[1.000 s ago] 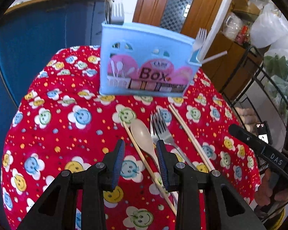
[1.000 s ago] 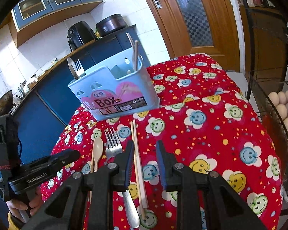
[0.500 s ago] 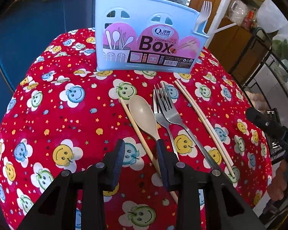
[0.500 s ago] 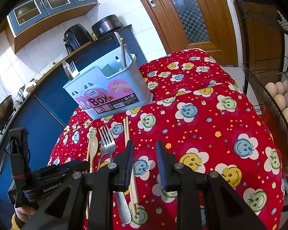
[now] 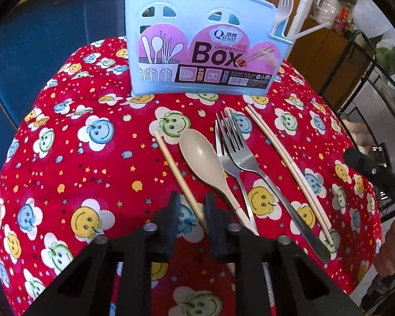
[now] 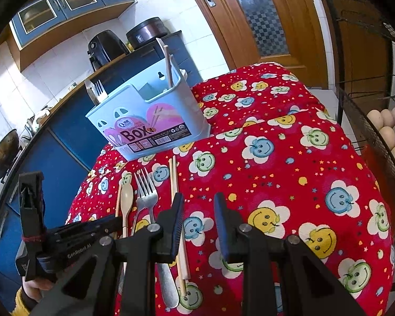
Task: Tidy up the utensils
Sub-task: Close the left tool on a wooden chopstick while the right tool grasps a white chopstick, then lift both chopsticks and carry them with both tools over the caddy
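My left gripper (image 5: 191,210), jaws just narrowing around the single wooden chopstick (image 5: 180,177) near the red flowered tablecloth's (image 5: 92,173) front edge, not yet clamped; I should close squarely, lift level. Right gripper (image 6: 197,221) apart, empty.

utensil box (image 5: 205,42) stands at far side of tablecloth (image 5: 65,158), a fork (image 5: 283,8) and sticks upright in its right end compartment. In front of it, left to right in the left wrist view: single chopstick (image 5: 175,168), spoon (image 5: 205,160), two forks (image 5: 239,155) overlapping, chopstick pair (image 5: 284,158) side by side. Egg rack (image 6: 389,131) right of table, counter (image 6: 73,97) behind box
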